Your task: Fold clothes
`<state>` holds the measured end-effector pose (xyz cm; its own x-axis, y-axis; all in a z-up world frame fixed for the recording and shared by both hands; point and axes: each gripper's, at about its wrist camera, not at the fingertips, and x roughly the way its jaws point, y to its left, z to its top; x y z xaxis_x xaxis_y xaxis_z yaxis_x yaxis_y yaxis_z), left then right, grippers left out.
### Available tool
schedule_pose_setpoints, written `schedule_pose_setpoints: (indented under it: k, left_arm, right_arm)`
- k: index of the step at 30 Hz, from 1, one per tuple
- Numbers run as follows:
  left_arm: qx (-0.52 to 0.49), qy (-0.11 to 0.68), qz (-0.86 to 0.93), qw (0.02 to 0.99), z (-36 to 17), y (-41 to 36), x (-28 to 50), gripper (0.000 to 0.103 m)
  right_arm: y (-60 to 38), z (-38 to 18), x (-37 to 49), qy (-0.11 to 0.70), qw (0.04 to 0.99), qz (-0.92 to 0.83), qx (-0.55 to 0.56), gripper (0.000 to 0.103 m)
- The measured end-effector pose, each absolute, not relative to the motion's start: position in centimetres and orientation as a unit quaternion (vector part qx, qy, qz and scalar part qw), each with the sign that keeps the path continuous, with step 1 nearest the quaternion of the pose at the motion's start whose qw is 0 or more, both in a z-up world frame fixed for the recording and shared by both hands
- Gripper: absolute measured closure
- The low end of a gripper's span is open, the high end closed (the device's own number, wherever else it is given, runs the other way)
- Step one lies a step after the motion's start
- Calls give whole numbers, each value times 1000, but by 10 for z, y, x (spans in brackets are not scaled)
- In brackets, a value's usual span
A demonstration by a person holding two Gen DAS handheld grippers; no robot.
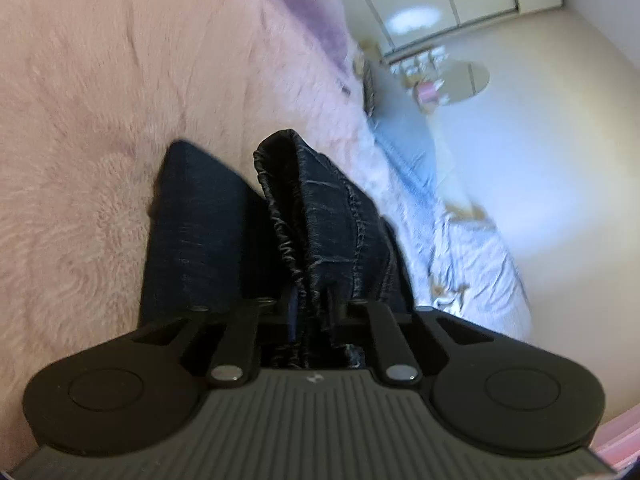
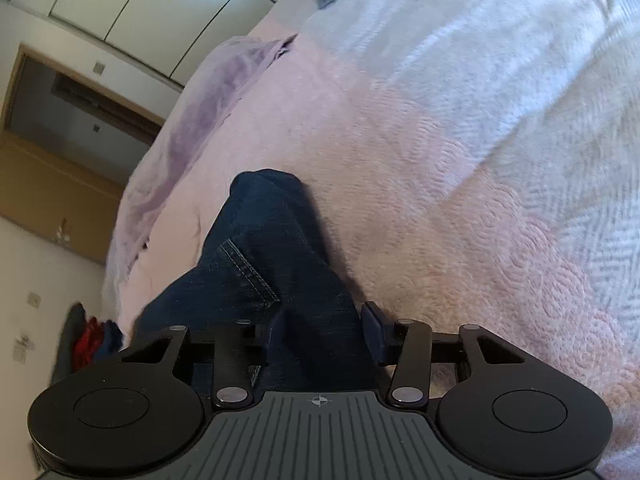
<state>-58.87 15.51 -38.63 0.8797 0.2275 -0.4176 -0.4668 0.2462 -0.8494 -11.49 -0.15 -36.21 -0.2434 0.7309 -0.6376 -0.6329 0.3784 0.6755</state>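
Observation:
Dark blue jeans [image 1: 320, 208] lie on a fluffy pink blanket [image 1: 100, 120]. In the left wrist view my left gripper [image 1: 312, 312] is shut on a bunched, puckered edge of the jeans, and the denim rises in a ridge straight ahead of the jaws. In the right wrist view another part of the jeans [image 2: 272, 248], with a stitched seam, runs between the fingers of my right gripper [image 2: 320, 336]. Its jaws stand fairly wide. The right pad [image 2: 378, 330] sits at the cloth's edge and the left pad is hidden under the denim.
A purple cloth [image 2: 208, 104] lies at the far side of the bed. A pale blue-white blanket [image 2: 500, 60] covers the bed to the right. The bed's edge drops to a pale floor [image 1: 540, 160]. Red and dark items [image 2: 90, 344] sit on the floor near a wall.

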Motion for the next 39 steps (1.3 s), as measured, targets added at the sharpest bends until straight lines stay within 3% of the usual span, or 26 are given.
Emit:
schedule_pose_setpoints:
  k: [3, 10, 15, 16, 18, 20, 22, 34, 37, 38, 39]
  left_arm:
    - [-568, 75, 250, 781, -376, 145, -618, 94]
    - [-632, 73, 259, 727, -414, 157, -636, 93]
    - [-611, 89, 273, 738, -405, 155, -635, 92]
    - [-615, 91, 275, 733, -407, 156, -636, 85]
    - [-631, 84, 275, 721, -410, 153, -640, 84]
    - [-633, 79, 281, 717, -406, 145, -642, 76]
    - [-628, 79, 286, 719, -401, 135, -646, 62]
    - [-632, 63, 276, 722, -387, 103, -653, 49]
    - [-619, 72, 282, 730, -388, 100, -654, 50]
    - [-609, 80, 289, 734, -388, 99, -652, 55]
    - [-598, 90, 298, 739, -388, 98, -650, 72]
  right_arm:
    - [6, -351, -132, 531, 618, 580, 7, 57]
    - [24, -350, -181, 455, 652, 598, -102, 56]
    - [18, -353, -179, 451, 645, 609, -95, 56]
    - [15, -352, -177, 450, 644, 613, -87, 56]
    - [8, -351, -174, 449, 641, 619, -70, 56]
    - [-11, -347, -169, 447, 643, 620, -47, 56]
    - [-35, -347, -165, 445, 650, 616, -28, 56]
    - [-93, -355, -166, 475, 642, 602, 15, 56]
    - [-90, -358, -170, 477, 636, 606, 13, 56]
    - [-89, -359, -171, 477, 635, 607, 13, 56]
    - [-88, -360, -173, 476, 636, 607, 11, 56]
